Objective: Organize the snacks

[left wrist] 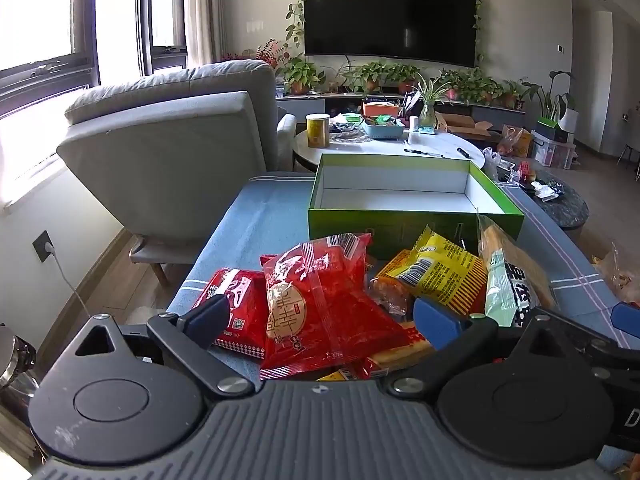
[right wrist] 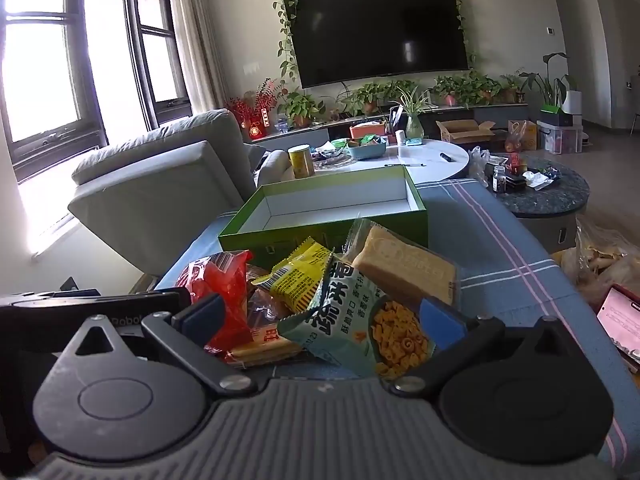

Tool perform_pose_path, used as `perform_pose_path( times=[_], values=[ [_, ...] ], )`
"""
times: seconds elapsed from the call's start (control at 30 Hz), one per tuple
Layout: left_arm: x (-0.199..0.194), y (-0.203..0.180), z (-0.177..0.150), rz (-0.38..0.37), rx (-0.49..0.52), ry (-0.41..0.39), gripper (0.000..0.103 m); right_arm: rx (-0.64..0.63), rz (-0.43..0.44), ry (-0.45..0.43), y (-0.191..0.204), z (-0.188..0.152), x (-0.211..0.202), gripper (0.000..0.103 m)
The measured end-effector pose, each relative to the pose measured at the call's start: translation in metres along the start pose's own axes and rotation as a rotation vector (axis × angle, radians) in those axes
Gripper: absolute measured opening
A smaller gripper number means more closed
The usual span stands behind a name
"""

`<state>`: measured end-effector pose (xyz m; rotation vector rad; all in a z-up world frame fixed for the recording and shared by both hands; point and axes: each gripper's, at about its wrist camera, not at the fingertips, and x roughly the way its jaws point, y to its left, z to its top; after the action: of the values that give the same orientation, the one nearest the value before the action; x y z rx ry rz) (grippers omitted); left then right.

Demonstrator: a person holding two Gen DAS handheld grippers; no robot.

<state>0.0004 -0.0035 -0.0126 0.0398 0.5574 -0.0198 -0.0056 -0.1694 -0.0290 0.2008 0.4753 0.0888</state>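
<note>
Left gripper [left wrist: 324, 316] spread wide over the red packet [left wrist: 320, 304], nothing pinched; right gripper [right wrist: 324, 316] likewise spread above the pale-green chip bag [right wrist: 360, 328]. Snack pile sits just in front of the empty green box [left wrist: 404, 224]. Suggest one packet per grip, pinching the flat sealed edge

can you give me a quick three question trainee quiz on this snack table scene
1. True or false: the open green cardboard box already holds snacks.
2. Which packet lies between the left gripper fingers? A) translucent red plastic packet B) yellow printed packet C) pale green crisps packet
3. Fill in: the snack pile lies on a ____ cloth with white stripes.

Key:
1. False, its white inside is bare.
2. A; both the left gripper and right gripper stand open, gripping nothing.
3. Blue.
</note>
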Motion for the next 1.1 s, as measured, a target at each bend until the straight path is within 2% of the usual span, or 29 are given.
perform_pose_path(
  times=[1.1],
  values=[
    [0.0006,0.0011,-0.0007,0.005,-0.008,0.022,0.099,0.009,0.013,0.019,-0.0020,-0.0017,-0.0010,0.078]
  ],
)
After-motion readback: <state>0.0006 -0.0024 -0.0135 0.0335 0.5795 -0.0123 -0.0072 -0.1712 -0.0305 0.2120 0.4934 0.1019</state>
